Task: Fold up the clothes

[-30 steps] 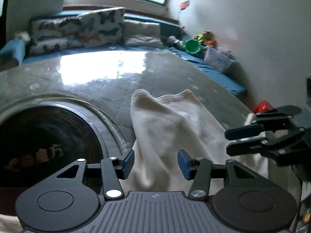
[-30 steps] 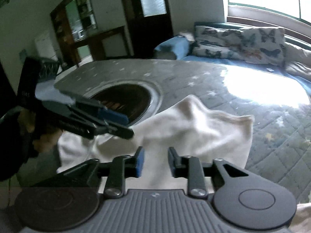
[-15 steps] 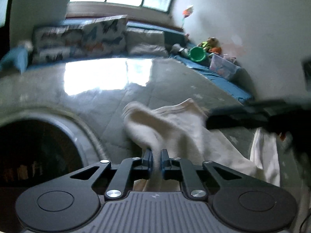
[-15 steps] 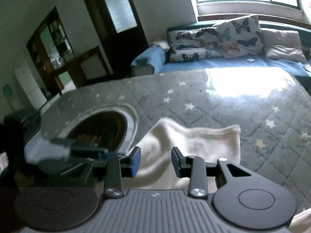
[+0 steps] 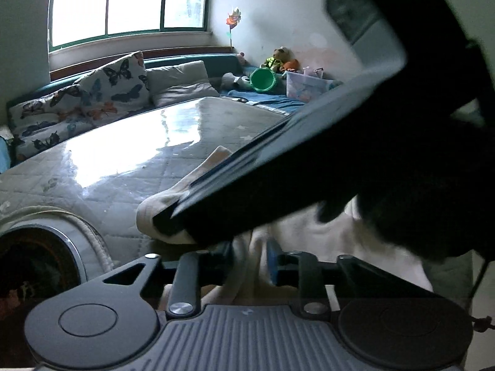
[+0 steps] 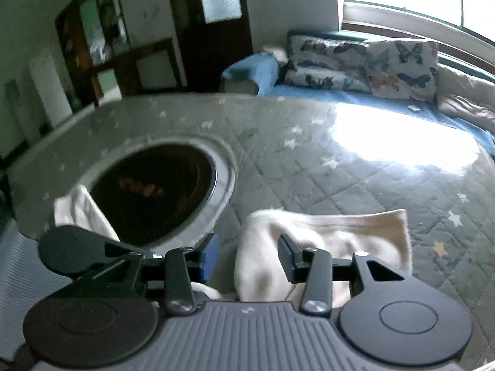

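Observation:
A cream garment lies bunched on the grey quilted table cover; it also shows in the left wrist view. My left gripper is narrowly parted with a fold of the cream cloth between its fingers. My right gripper is open over the near edge of the garment, its fingers on either side of a raised fold, not touching. The right gripper's body crosses close over the left wrist view and hides most of the garment there.
A round dark opening with a pale rim sits in the cover left of the garment. Butterfly cushions and a blue bench line the far side under the window. A green bucket, toys and a clear box stand at the far right.
My left gripper was shut on the cloth fold half a second ago and now stands slightly parted. My right gripper has swung across above the left one and opened wider over the garment.

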The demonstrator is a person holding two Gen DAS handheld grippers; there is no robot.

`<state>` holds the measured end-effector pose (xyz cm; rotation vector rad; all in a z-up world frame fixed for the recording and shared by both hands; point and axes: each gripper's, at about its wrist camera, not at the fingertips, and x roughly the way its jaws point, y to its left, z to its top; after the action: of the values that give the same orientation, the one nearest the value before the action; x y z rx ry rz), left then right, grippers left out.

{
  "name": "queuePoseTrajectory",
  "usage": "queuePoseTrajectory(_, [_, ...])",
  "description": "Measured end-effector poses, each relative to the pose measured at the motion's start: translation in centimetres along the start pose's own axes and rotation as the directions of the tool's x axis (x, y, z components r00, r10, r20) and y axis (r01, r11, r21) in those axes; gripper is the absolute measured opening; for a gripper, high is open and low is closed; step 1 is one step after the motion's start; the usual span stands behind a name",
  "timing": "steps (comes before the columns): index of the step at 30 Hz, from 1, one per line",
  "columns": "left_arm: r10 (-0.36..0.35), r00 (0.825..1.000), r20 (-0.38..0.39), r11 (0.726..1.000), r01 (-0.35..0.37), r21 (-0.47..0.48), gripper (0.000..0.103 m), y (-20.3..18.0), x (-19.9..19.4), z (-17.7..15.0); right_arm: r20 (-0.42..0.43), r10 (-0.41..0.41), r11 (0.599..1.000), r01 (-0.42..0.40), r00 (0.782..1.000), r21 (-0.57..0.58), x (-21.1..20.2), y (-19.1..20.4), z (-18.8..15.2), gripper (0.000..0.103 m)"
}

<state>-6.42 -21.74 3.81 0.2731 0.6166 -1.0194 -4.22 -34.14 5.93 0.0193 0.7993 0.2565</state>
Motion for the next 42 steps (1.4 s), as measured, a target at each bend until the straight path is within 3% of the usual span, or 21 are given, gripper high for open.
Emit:
queuePoseTrajectory(4, [-0.007, 1.000, -0.016, 1.000, 0.007, 0.006, 0.041, -0.1, 0.0, -0.4, -0.036, -0.043, 0.999, 0.041, 0.998, -0.032, 1.7, 0.6, 0.0, 0.039])
queuePoseTrajectory(9, [-0.026, 0.999, -0.019, 1.000, 0.025, -0.009, 0.046, 0.7, -0.5, -0.5, -0.021, -0.067, 0.998, 0.067, 0.998, 0.003, 2.0, -0.2, -0.4, 0.007])
queuePoseTrajectory(16, [-0.044, 0.999, -0.002, 0.998, 0.044, -0.042, 0.054, 2.6, -1.7, -0.4, 0.146, -0.079, 0.971, 0.044, 0.986, 0.234, -3.9, -4.1, -2.3, 0.005])
queuePoseTrajectory(19, [-0.050, 0.999, 0.001, 0.997, 0.050, -0.059, 0.056, 3.4, -2.0, -0.5, 0.154, -0.108, 0.949, 0.056, 0.982, 0.309, -5.8, -5.6, -4.2, 0.005])
queuePoseTrajectory(24, [-0.055, 0.998, 0.005, 0.995, 0.055, -0.089, 0.057, 4.1, -2.8, -0.4, 0.084, -0.095, 0.890, 0.047, 0.992, 0.454, -6.1, -7.9, -7.8, 0.009])
queuePoseTrajectory(27, [-0.058, 0.998, 0.006, 0.991, 0.058, -0.123, 0.057, 4.5, -2.6, 0.3, 0.061, -0.098, 0.876, 0.057, 0.993, 0.479, -5.6, -8.4, -9.1, 0.010])
queuePoseTrajectory(36, [-0.093, 0.994, -0.052, 0.981, 0.082, -0.178, 0.057, 4.4, 2.7, 3.8, 0.069, -0.110, 0.903, 0.071, 0.992, 0.423, -5.2, -7.9, -9.3, 0.010])
queuePoseTrajectory(39, [-0.121, 0.991, -0.063, 0.969, 0.104, -0.224, 0.050, 4.8, 4.3, 4.2, 0.073, -0.105, 0.904, 0.064, 0.992, 0.423, -5.1, -7.9, -9.4, 0.010])
queuePoseTrajectory(40, [-0.127, 0.990, -0.064, 0.967, 0.110, -0.228, 0.033, 4.8, 4.6, 4.2, 0.075, -0.105, 0.905, 0.064, 0.992, 0.420, -5.1, -7.9, -9.4, 0.010])
queuePoseTrajectory(42, [-0.125, 0.990, -0.064, 0.967, 0.107, -0.230, 0.016, 4.7, 5.0, 4.2, 0.076, -0.104, 0.908, 0.064, 0.992, 0.413, -5.1, -7.9, -9.4, 0.010])
